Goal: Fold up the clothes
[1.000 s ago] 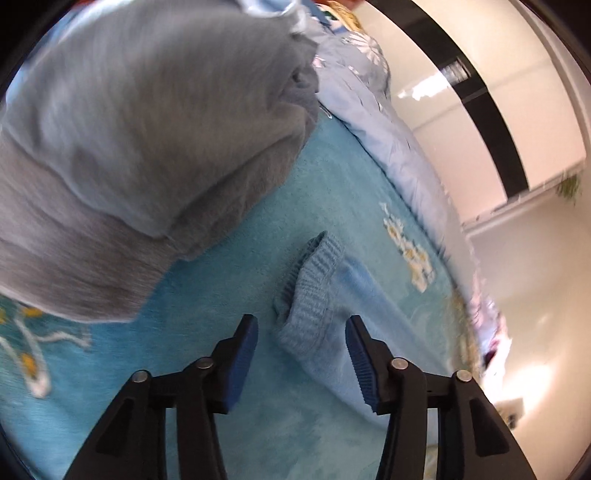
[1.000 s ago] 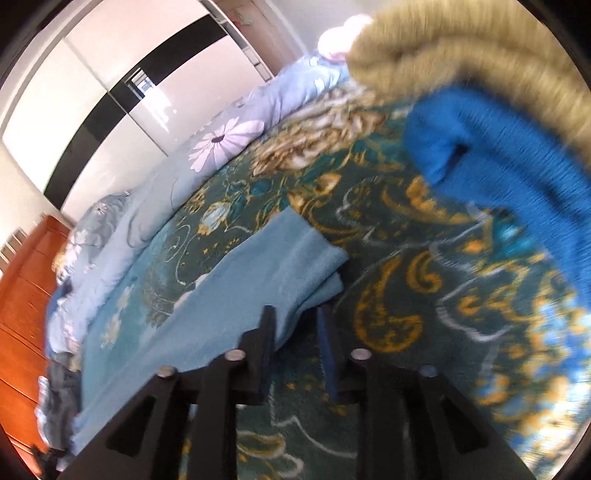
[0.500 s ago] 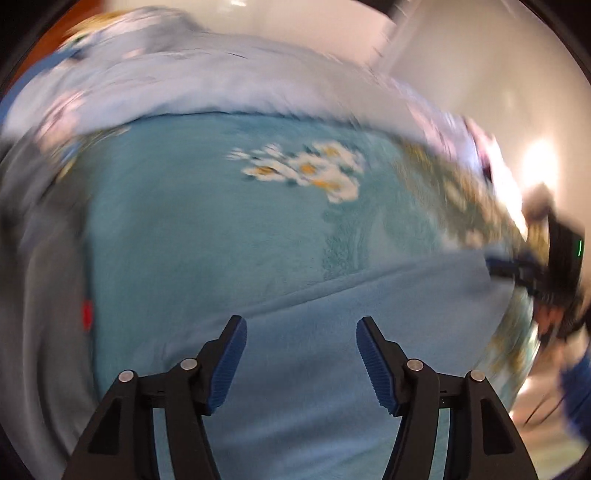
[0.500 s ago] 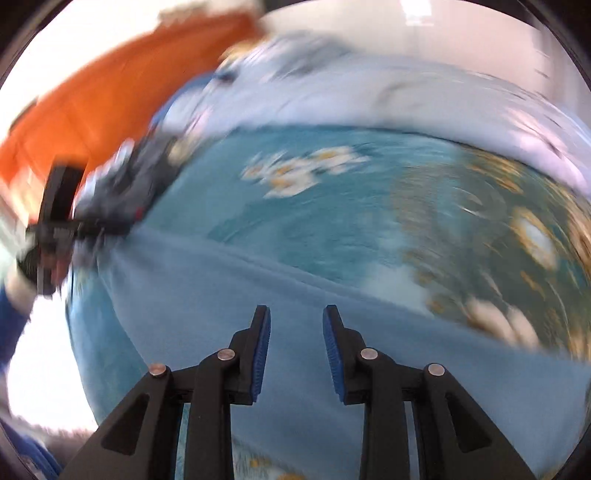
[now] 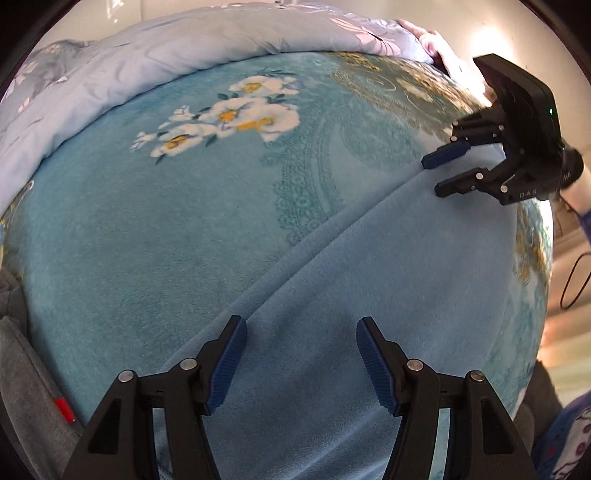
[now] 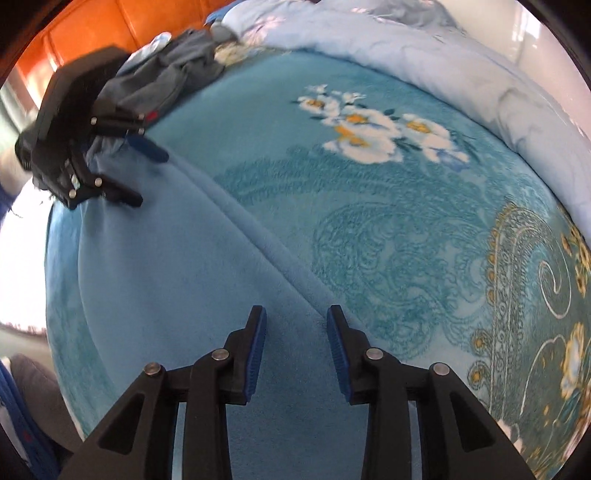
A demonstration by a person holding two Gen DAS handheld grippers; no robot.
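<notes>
A light blue fleece garment (image 5: 388, 266) lies flat on a teal flowered blanket (image 5: 166, 229), its long folded edge running diagonally; it also shows in the right wrist view (image 6: 166, 258). My left gripper (image 5: 299, 362) is open and empty, over one end of the garment. My right gripper (image 6: 295, 350) is open and empty, over the other end by the folded edge. The right gripper also shows in the left wrist view (image 5: 443, 173), and the left gripper in the right wrist view (image 6: 144, 173).
A pale blue quilt (image 5: 147, 59) is bunched along the far side of the bed. Grey clothes (image 6: 166, 77) lie at the far left by an orange headboard (image 6: 92, 29). A grey garment (image 5: 22, 369) lies at the left edge. The floor (image 5: 569, 295) lies beyond the bed's right edge.
Both grippers swung from the garment's ends to face across the bed over the flat garment. The right gripper's jaws have opened wider. The grey and blue piles left view.
</notes>
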